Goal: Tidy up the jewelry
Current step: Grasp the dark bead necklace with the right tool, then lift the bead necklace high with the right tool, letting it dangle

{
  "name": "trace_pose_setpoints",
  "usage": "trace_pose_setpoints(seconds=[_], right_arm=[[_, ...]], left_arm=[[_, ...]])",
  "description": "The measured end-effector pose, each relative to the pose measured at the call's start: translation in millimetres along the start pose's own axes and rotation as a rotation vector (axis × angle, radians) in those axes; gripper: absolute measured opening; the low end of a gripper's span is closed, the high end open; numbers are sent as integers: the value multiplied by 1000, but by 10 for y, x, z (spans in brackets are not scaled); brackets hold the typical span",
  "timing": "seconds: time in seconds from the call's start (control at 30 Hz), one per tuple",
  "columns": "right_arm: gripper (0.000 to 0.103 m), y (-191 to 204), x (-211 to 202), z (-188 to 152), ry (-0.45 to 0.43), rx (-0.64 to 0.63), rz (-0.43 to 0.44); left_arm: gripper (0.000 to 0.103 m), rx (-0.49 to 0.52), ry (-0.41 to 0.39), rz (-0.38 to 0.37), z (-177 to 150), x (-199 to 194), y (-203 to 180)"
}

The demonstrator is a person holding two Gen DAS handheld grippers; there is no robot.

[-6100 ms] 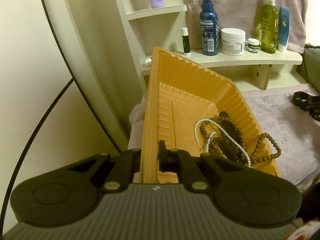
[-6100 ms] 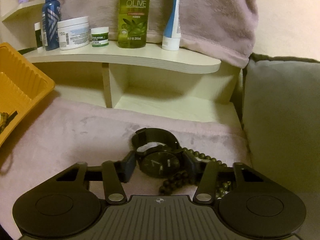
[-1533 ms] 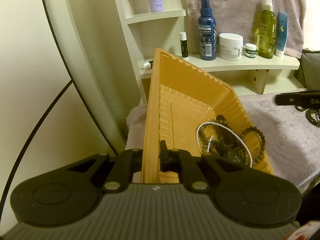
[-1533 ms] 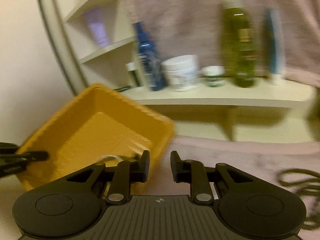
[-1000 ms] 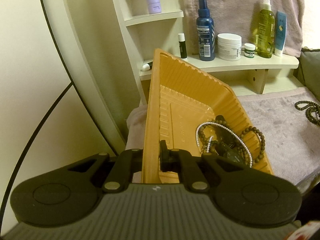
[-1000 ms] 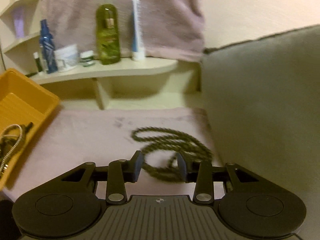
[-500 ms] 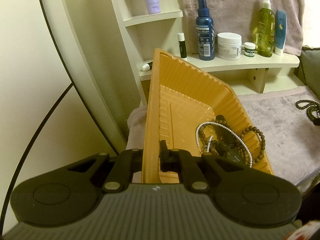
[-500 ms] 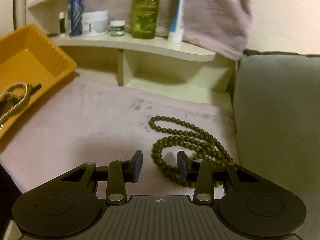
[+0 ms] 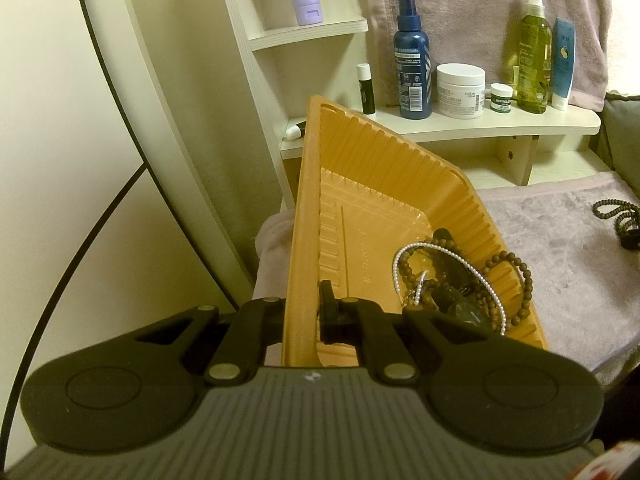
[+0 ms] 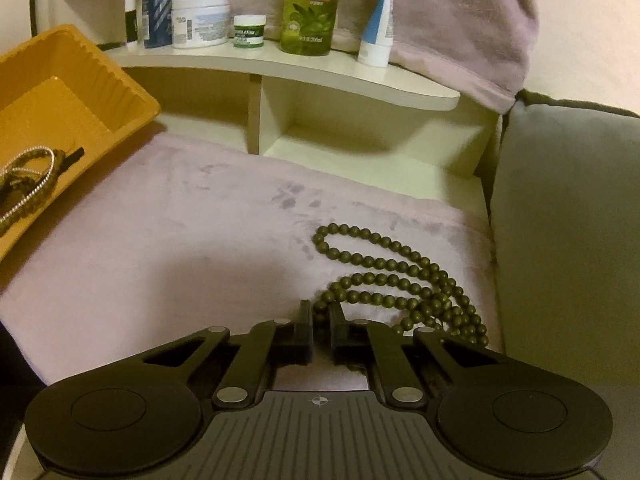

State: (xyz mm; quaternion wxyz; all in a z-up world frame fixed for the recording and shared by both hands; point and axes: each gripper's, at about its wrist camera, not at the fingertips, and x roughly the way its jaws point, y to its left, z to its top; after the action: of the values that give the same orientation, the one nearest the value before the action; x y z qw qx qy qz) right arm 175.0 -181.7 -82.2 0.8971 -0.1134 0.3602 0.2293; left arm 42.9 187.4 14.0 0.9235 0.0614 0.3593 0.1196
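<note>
My left gripper (image 9: 310, 300) is shut on the near rim of the orange tray (image 9: 360, 152), which it holds tilted. In the tray's low corner lie a pearl strand (image 9: 452, 254), a brown bead bracelet (image 9: 524, 280) and a black watch (image 9: 460, 304). A dark green bead necklace (image 10: 392, 276) lies coiled on the lilac towel (image 10: 180, 240), right of the tray (image 10: 120, 76). My right gripper (image 10: 320, 316) is shut on the necklace's near loop, with beads pinched between the pads. The necklace (image 9: 612, 210) also shows at the right edge of the left wrist view.
A cream shelf (image 10: 320, 68) behind the towel carries an olive bottle (image 10: 312, 4), a blue spray bottle (image 9: 412, 60), a white jar (image 10: 200, 20) and a small green-labelled pot (image 10: 249, 30). A grey cushion (image 10: 568, 220) borders the towel on the right. A curved mirror frame (image 9: 132, 128) stands at the left.
The right gripper's jaws have closed on the near beads of the necklace, after standing apart around them. The left gripper and the tray have not moved.
</note>
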Motion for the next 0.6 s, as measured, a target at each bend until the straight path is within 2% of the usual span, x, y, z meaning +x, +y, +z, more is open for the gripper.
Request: trace_pose_setpoints(seconds=[0.27, 0.6], right_arm=[[7, 45, -338, 156, -58, 88, 67], [7, 177, -829, 560, -183, 89, 154]], left_arm=[[6, 2, 0, 1, -2, 4, -1], [6, 3, -4, -3, -1, -2, -8]])
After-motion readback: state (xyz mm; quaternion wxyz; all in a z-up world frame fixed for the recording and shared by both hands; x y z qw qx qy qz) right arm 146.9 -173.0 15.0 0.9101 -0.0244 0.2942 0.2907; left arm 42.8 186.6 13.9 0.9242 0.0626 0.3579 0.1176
